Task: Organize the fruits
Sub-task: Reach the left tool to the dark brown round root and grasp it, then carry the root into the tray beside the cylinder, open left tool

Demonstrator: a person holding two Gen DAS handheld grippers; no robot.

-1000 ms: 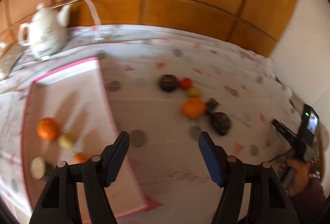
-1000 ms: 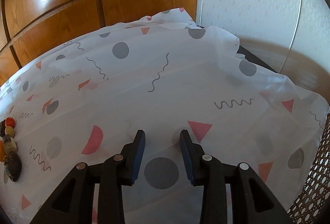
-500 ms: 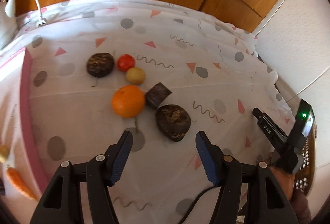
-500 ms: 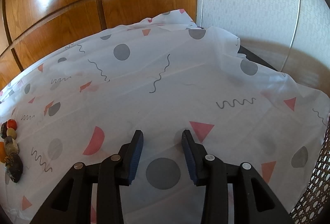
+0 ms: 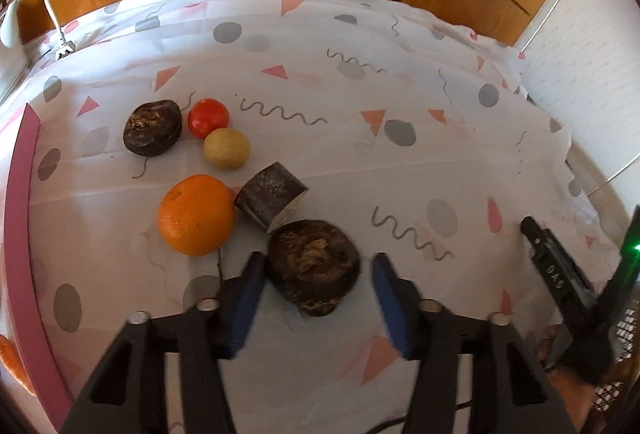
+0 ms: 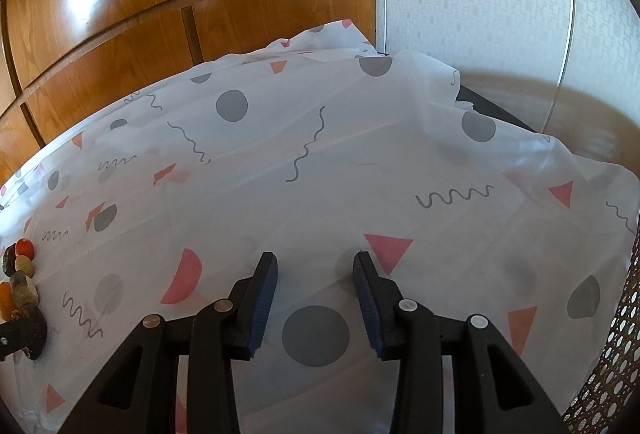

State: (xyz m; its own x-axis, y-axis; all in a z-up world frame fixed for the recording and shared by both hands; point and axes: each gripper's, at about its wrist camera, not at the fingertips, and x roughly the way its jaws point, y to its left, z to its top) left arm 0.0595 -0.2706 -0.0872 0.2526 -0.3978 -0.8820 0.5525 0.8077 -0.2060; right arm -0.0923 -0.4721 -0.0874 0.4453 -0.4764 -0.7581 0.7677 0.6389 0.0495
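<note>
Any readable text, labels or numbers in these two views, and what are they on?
"DAS": pale letters, somewhat blurred so the reading is uncertain, on a finger of the right gripper, seen at the right edge of the left wrist view.
No other text: the tablecloth carries only squiggles, dots and triangles, and the fruit bear no stickers or labels.
The right wrist view shows nothing to read.

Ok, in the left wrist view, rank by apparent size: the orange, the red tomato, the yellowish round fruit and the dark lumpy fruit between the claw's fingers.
1. Dark lumpy fruit, though it is nearest the camera
2. Round orange
3. Yellowish round fruit and red tomato: too alike to rank
</note>
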